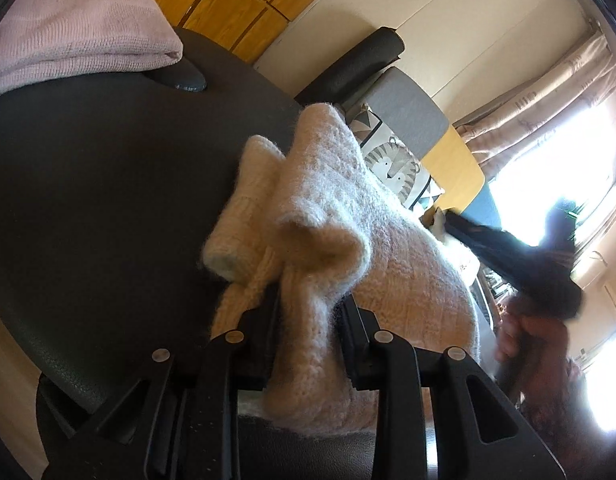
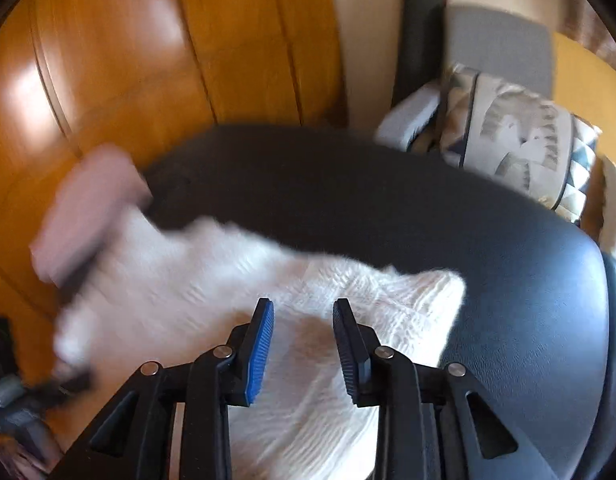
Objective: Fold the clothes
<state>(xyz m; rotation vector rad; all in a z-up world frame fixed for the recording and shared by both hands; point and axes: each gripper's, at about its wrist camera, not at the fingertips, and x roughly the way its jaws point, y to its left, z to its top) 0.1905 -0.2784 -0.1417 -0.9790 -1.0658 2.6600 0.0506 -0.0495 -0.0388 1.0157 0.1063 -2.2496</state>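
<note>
A fuzzy cream knit sweater (image 1: 348, 216) lies bunched on the round black table (image 1: 88, 180). My left gripper (image 1: 310, 300) is shut on a thick fold of it, and the knit fills the gap between the fingers. In the right wrist view, which is blurred, the same sweater (image 2: 196, 280) spreads under my right gripper (image 2: 304, 308). That gripper hovers just above it, open, with its blue pads bare and nothing between them. The person's hand (image 1: 536, 340) holding the right gripper shows dark and smeared at the sweater's far right side.
A folded pink garment (image 1: 76, 28) rests at the table's far left edge, also seen as pink garment (image 2: 84, 208). Beyond the table stands a grey chair with a lion-print cushion (image 1: 392, 164), cushion (image 2: 520, 132). Wooden floor (image 2: 128, 60) surrounds the table (image 2: 348, 184).
</note>
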